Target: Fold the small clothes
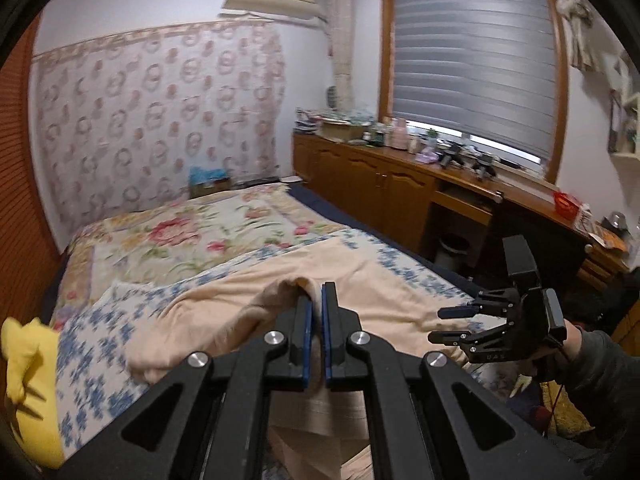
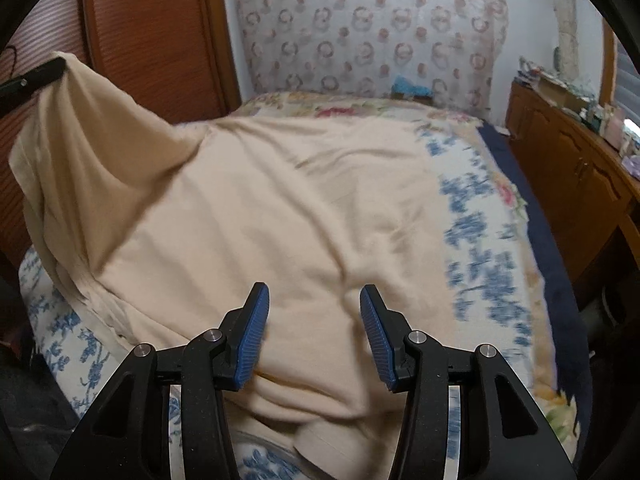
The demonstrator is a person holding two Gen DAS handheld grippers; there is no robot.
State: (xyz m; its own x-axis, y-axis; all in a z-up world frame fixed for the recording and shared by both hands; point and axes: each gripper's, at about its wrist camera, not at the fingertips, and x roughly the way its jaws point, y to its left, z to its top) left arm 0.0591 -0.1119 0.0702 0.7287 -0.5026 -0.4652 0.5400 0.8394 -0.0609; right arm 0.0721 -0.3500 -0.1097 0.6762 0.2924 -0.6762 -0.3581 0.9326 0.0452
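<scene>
A cream garment (image 2: 280, 208) lies spread on the bed and also shows in the left wrist view (image 1: 240, 296). My left gripper (image 1: 317, 300) is shut on a fold of the cream garment and holds it lifted; in the right wrist view its finger (image 2: 36, 76) shows at the raised corner, upper left. My right gripper (image 2: 314, 300) is open and empty, just above the garment's near part. It also shows at the right of the left wrist view (image 1: 440, 326), open over the bed's edge.
The bed has a blue floral cover (image 2: 480, 240) and a pink floral quilt (image 1: 180, 236) further back. A yellow cloth (image 1: 28, 380) lies at the near left. A wooden cabinet and desk (image 1: 380, 184) with clutter run along the right. A wooden headboard (image 2: 152, 40) stands at the left.
</scene>
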